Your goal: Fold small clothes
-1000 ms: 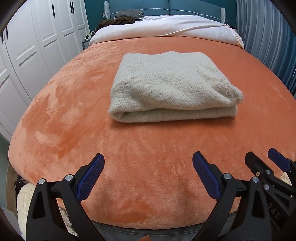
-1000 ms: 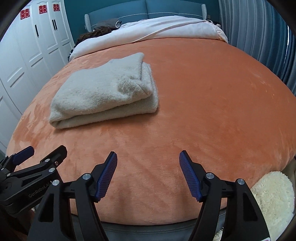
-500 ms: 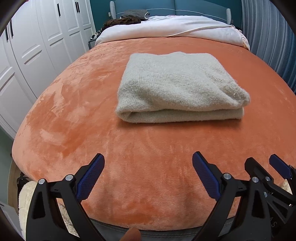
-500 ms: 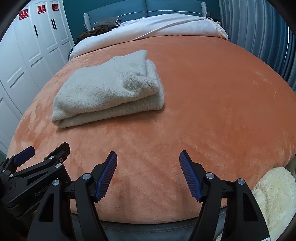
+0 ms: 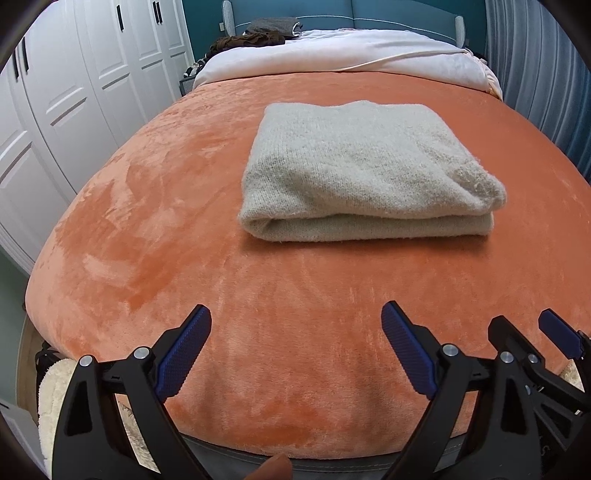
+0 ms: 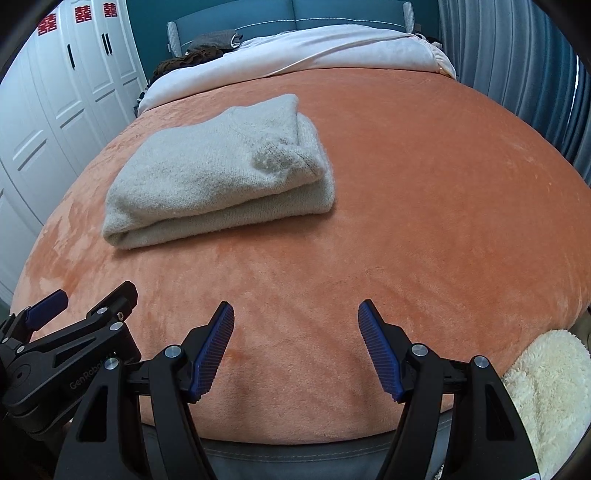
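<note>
A beige knitted sweater [image 5: 362,173] lies folded into a thick rectangle on the orange blanket [image 5: 147,206]. In the right wrist view the sweater [image 6: 221,173] sits to the upper left. My left gripper [image 5: 295,332] is open and empty, held over the blanket's near edge, well short of the sweater. My right gripper [image 6: 295,325] is open and empty too, beside the left one at the same edge. The right gripper shows at the lower right of the left wrist view [image 5: 532,347], and the left gripper shows at the lower left of the right wrist view [image 6: 74,325].
White wardrobe doors [image 5: 74,92] run along the left. A white duvet [image 5: 351,51] and dark clothes [image 5: 251,38] lie at the bed's head against a teal headboard [image 6: 295,14]. A grey curtain [image 6: 517,74] hangs on the right. A cream fluffy rug [image 6: 546,387] lies below the bed edge.
Both grippers have drifted a little closer to the sweater, which looks larger now. Both stay open and the sweater has not moved.
</note>
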The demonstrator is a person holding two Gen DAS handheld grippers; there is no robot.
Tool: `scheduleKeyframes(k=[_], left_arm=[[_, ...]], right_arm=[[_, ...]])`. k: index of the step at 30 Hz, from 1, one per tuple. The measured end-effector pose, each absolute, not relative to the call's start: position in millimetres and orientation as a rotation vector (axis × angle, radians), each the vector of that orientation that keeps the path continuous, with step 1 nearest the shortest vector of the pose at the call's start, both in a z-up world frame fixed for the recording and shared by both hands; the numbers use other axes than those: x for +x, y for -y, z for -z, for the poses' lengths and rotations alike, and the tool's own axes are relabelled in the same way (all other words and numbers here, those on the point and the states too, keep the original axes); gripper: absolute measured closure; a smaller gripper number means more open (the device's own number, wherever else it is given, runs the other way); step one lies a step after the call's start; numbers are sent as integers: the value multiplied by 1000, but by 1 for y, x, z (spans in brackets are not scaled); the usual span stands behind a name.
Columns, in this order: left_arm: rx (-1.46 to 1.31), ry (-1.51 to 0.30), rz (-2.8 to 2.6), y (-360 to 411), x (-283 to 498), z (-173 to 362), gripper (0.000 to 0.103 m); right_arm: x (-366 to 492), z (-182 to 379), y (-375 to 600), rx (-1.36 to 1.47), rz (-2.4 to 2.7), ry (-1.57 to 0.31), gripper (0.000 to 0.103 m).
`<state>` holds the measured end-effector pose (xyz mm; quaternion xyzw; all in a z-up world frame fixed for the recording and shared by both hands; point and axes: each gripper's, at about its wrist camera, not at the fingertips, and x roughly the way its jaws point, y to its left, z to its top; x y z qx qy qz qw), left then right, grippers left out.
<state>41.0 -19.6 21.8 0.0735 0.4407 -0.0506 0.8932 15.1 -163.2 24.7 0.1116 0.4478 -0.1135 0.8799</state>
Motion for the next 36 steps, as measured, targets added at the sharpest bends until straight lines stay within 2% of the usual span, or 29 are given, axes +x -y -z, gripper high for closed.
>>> scheduleKeyframes(k=[26, 36], left_arm=[[157, -928, 87, 17, 48, -13, 13], [163, -915, 93, 22, 60, 22, 12]], right_arm=[[20, -15, 160, 222, 251, -932, 35], [23, 17, 158, 177, 281, -866, 35]])
